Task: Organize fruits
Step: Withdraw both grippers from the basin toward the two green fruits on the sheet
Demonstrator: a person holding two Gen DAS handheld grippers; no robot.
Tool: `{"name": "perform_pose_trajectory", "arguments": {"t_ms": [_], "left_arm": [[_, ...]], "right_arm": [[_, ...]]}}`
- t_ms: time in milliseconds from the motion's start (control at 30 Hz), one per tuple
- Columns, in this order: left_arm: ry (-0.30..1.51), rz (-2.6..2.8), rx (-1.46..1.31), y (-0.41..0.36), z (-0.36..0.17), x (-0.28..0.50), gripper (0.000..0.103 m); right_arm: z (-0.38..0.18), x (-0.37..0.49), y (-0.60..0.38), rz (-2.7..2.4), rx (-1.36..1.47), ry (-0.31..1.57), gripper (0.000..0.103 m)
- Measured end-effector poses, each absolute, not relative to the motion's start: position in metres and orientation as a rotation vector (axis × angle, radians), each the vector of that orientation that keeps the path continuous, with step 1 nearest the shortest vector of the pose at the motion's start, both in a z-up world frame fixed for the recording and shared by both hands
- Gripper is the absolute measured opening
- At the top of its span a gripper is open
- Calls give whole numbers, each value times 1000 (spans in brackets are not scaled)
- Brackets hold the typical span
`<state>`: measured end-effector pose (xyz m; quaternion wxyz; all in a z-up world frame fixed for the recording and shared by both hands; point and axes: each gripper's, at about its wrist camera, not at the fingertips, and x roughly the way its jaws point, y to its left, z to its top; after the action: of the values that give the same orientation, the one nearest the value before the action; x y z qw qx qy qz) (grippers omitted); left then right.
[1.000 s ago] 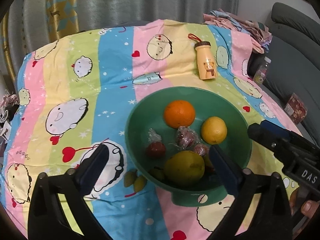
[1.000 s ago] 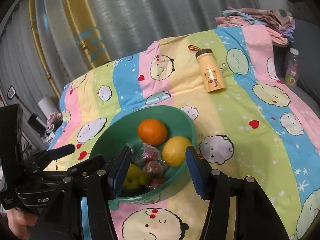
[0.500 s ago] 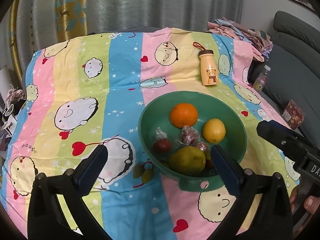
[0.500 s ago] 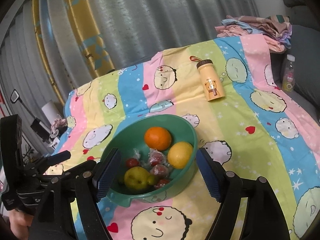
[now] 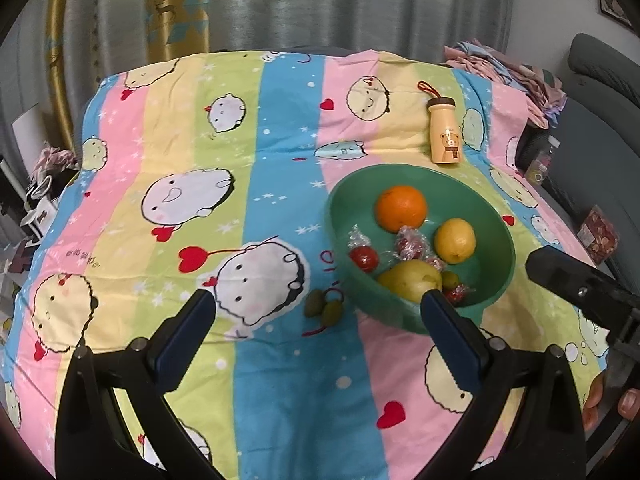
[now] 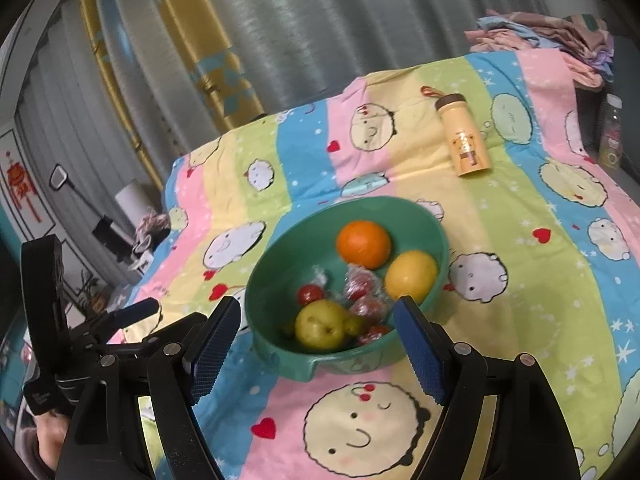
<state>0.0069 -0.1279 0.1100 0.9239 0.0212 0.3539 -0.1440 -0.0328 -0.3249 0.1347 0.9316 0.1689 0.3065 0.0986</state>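
Observation:
A green bowl (image 5: 352,204) (image 6: 288,276) sits on the striped cartoon cloth. It holds an orange (image 5: 401,207) (image 6: 363,244), a lemon (image 5: 455,240) (image 6: 411,276), a yellow-green pear (image 5: 408,280) (image 6: 322,324), and several small red fruits in clear wrap (image 5: 364,256). Two small green fruits (image 5: 324,310) lie on the cloth just left of the bowl. My left gripper (image 5: 316,304) is open and empty, above the cloth near those green fruits. My right gripper (image 6: 317,308) is open and empty, short of the bowl's near rim.
A yellow bear-print bottle (image 5: 444,132) (image 6: 464,140) lies on the cloth behind the bowl. Folded clothes (image 6: 540,36) are piled at the far right corner. A grey sofa (image 5: 600,128) and a small bottle (image 6: 610,136) stand to the right. Curtains hang behind.
Both grippers have drawn back from the bowl. The right jaws have spread wider. The left view has slid left, and the two green fruits on the cloth now show plainly.

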Motion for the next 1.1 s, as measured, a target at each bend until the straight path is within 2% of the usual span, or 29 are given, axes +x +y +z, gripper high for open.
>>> {"name": "perform_pose_trajectory", "arguments": {"t_ms": [400, 700, 1100], "left_arm": [[693, -275, -4, -89, 109, -12, 103], [710, -243, -98, -41, 85, -13, 103], [749, -297, -130, -26, 63, -6, 103]], "right_arm": [[127, -43, -287, 232, 271, 652, 79], [114, -45, -255, 295, 202, 708, 79], [73, -27, -217, 347, 128, 812, 78]]}}
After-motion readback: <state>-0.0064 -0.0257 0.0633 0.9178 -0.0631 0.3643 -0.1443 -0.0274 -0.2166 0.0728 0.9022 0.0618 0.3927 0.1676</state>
